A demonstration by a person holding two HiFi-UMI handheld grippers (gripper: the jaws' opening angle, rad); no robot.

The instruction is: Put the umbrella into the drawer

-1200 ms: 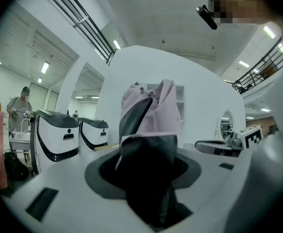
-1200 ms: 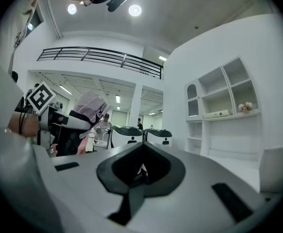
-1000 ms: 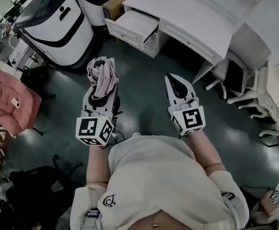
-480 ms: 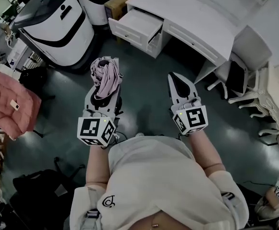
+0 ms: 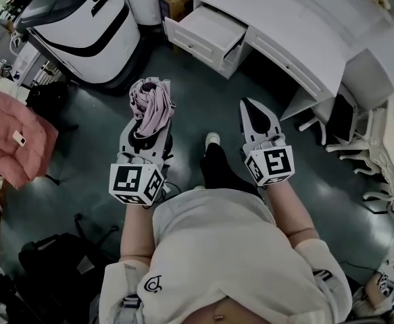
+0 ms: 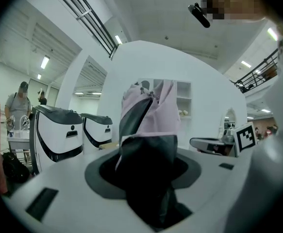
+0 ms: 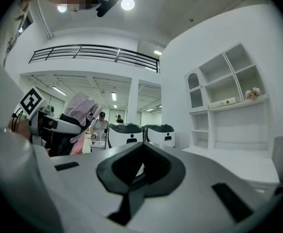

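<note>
A folded pink umbrella (image 5: 151, 103) with a dark inner part stands between the jaws of my left gripper (image 5: 146, 119), which is shut on it. In the left gripper view the umbrella (image 6: 151, 118) fills the middle and rises from the left gripper (image 6: 147, 178). My right gripper (image 5: 253, 115) is beside it, shut and with nothing in it; its dark pads meet in the right gripper view (image 7: 137, 171). The open drawer (image 5: 209, 30) of the white desk (image 5: 298, 42) lies ahead, beyond both grippers. The right gripper view also shows the umbrella (image 7: 81, 108) at left.
Two white-and-black machines (image 5: 82, 25) stand left of the desk. A pink cushioned chair (image 5: 11, 137) and a black bag (image 5: 48, 98) are at left. A white chair (image 5: 349, 123) stands at right. The person's dark leg and shoe (image 5: 212, 140) are between the grippers.
Both grippers have moved forward toward the desk, so the open drawer appears nearer. The person's leg and shoe have come into view between the grippers. The umbrella stays held.
</note>
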